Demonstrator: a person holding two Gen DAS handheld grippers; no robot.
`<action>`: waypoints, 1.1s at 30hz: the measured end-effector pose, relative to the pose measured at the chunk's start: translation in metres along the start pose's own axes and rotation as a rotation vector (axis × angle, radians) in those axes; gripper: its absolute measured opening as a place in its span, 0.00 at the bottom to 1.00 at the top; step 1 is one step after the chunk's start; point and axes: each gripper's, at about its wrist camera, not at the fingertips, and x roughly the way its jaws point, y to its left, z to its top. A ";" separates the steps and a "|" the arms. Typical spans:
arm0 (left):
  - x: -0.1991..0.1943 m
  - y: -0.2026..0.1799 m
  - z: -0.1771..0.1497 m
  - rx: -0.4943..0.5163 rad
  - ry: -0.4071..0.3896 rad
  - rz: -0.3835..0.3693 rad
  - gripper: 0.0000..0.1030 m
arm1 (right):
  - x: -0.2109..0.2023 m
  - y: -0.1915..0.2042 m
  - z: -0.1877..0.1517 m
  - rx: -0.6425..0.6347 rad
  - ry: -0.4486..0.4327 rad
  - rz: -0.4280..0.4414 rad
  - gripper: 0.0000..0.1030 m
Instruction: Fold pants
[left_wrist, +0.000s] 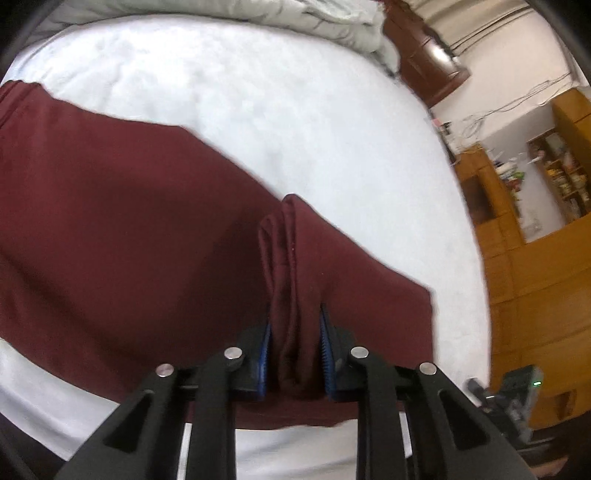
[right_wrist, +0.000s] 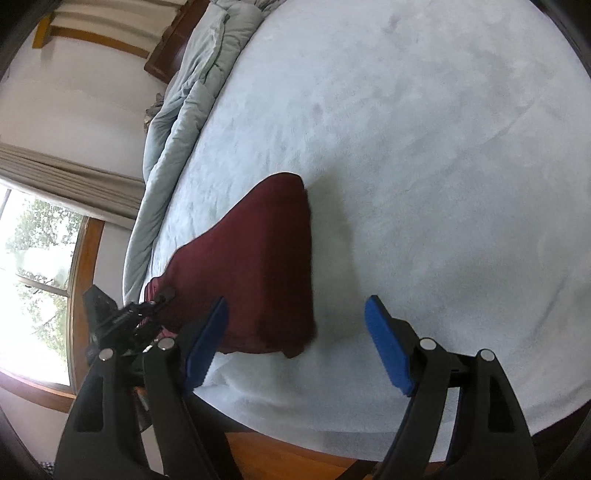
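Maroon pants (left_wrist: 129, 221), one pair, bunched between left gripper (left_wrist: 295, 350) fingers; right gripper (right_wrist: 295, 347) fingers spread apart.

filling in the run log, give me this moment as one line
task: fold pants | left gripper: shut on pants | right gripper: open, empty | pants on bed

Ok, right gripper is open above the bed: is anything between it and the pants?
Nothing visible. The right gripper hangs open over bare white bedding, with the maroon pants just ahead beside its left finger. The left gripper already pinches a bunched fold.
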 end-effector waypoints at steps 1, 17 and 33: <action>0.005 0.006 -0.002 -0.003 0.017 0.023 0.21 | 0.007 0.002 0.001 -0.003 0.023 -0.001 0.75; 0.024 0.015 -0.003 -0.010 0.044 0.019 0.30 | 0.080 0.021 0.015 -0.039 0.246 0.095 0.30; 0.027 -0.007 -0.004 0.081 0.020 0.049 0.45 | 0.051 -0.012 0.006 0.014 0.196 -0.020 0.38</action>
